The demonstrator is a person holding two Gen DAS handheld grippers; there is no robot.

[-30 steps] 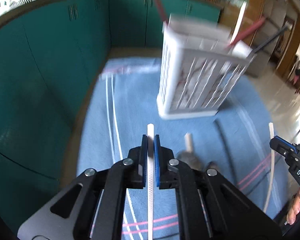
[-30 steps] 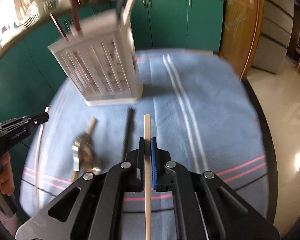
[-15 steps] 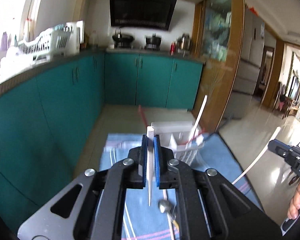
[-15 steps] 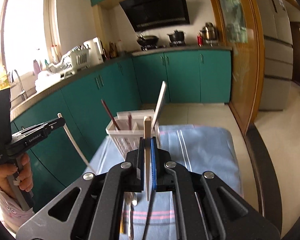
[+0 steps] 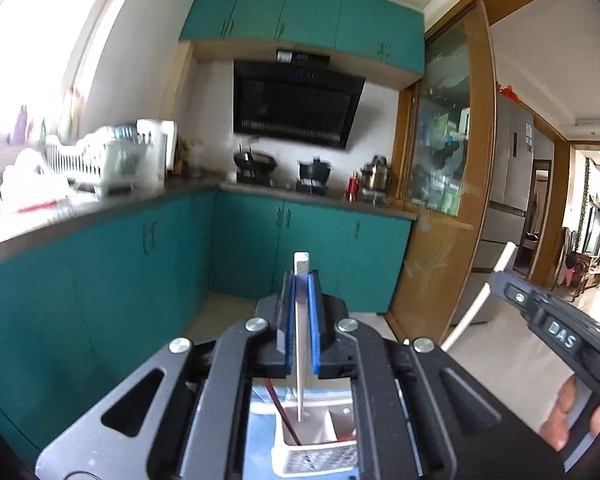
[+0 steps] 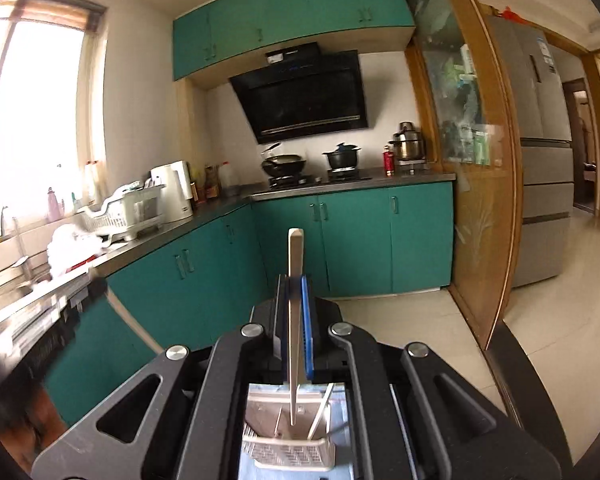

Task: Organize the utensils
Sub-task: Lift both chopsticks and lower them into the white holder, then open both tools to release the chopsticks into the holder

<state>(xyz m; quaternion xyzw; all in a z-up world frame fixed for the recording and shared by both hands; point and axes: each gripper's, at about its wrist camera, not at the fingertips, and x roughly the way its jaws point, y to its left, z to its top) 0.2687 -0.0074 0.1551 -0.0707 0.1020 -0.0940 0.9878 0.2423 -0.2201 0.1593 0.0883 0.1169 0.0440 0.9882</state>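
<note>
Our left gripper (image 5: 301,304) has its fingers clamped on a white chopstick (image 5: 301,344), our right gripper (image 6: 294,312) on a beige chopstick (image 6: 295,320); both sticks hang upright above the white utensil basket (image 6: 288,450).

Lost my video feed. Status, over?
Left tongs shut on white chopstick. Right tongs shut on tan chopstick. Both above white basket. Nothing blocking.

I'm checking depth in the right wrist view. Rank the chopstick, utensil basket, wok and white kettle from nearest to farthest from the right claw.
1. Chopstick: gripped in the right claw.
2. Utensil basket: just below the claw.
3. White kettle: left, on the counter.
4. Wok: far back, on the stove.
</note>
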